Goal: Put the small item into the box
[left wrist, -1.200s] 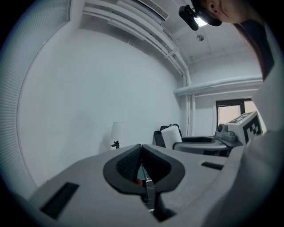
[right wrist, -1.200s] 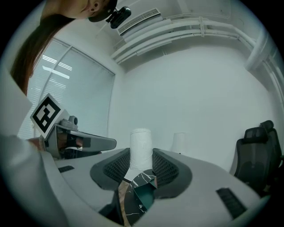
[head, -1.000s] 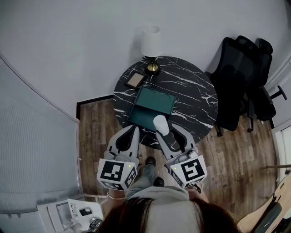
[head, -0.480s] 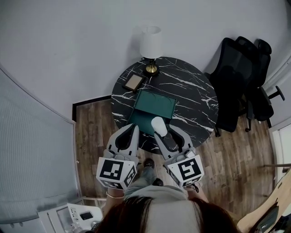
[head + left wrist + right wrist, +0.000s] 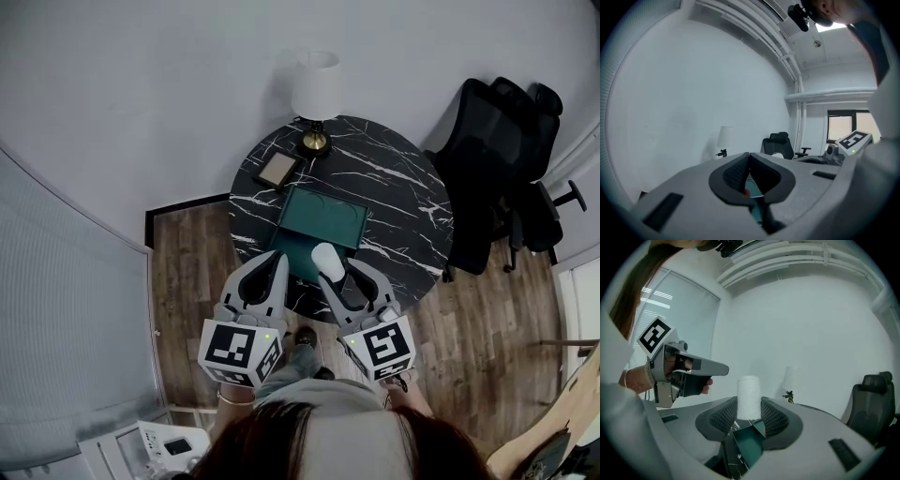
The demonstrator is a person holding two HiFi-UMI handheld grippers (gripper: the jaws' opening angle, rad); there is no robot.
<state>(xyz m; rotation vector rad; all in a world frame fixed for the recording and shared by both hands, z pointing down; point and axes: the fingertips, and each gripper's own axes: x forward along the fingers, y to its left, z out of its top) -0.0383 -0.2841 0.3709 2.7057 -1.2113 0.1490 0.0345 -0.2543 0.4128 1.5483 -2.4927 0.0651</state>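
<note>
A round black marble table [image 5: 398, 173] stands on a wood floor [image 5: 192, 267] in the corner of a white-walled room, with black office chairs [image 5: 502, 159] pushed up close at its right. An open green box [image 5: 323, 217] lies on the near half of the table. Behind it, at the far rim, stand a white-shaded lamp [image 5: 316, 86] on a brass base and, just to its left, a small picture frame [image 5: 278, 169]. A person stands at the near edge with a handheld tool in each hand. The left claw [image 5: 749, 159] is pressed together and carries nothing, hovering left of the box. The right claw [image 5: 749, 402] pinches a small white roll [image 5: 328, 259] upright between its pads, above the box's near end.
</note>
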